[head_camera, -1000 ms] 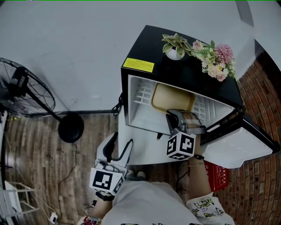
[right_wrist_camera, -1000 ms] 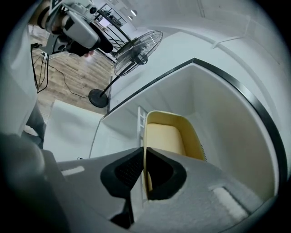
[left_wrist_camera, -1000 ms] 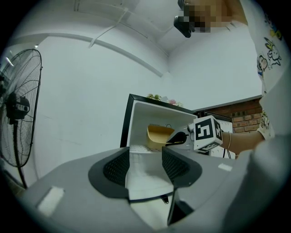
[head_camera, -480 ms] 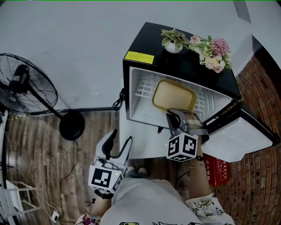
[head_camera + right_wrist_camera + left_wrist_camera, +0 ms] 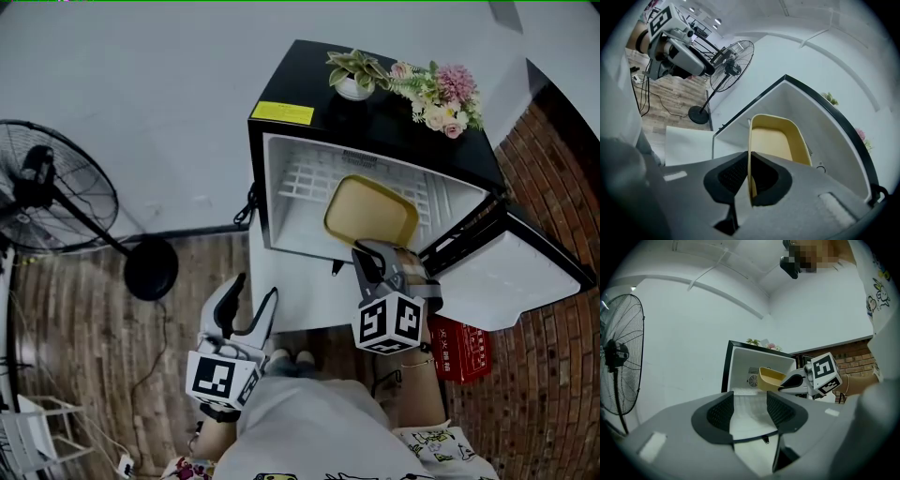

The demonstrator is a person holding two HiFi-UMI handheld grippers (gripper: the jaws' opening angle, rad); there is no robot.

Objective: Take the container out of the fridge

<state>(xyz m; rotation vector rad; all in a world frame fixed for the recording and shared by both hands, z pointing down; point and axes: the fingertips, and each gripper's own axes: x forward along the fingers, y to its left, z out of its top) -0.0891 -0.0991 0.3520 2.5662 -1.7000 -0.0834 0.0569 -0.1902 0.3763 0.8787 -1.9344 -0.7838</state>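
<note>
Yellow container is inside the open fridge, its near rim pinched between the right claw's closed jaws. Draw it straight out and level, since an edge grip may let it tip. The left claw hangs low, jaws apart and empty.

I drew the right gripper back toward me. The yellow container, clamped by its rim, slid from under the fridge top toward the open front.
</note>
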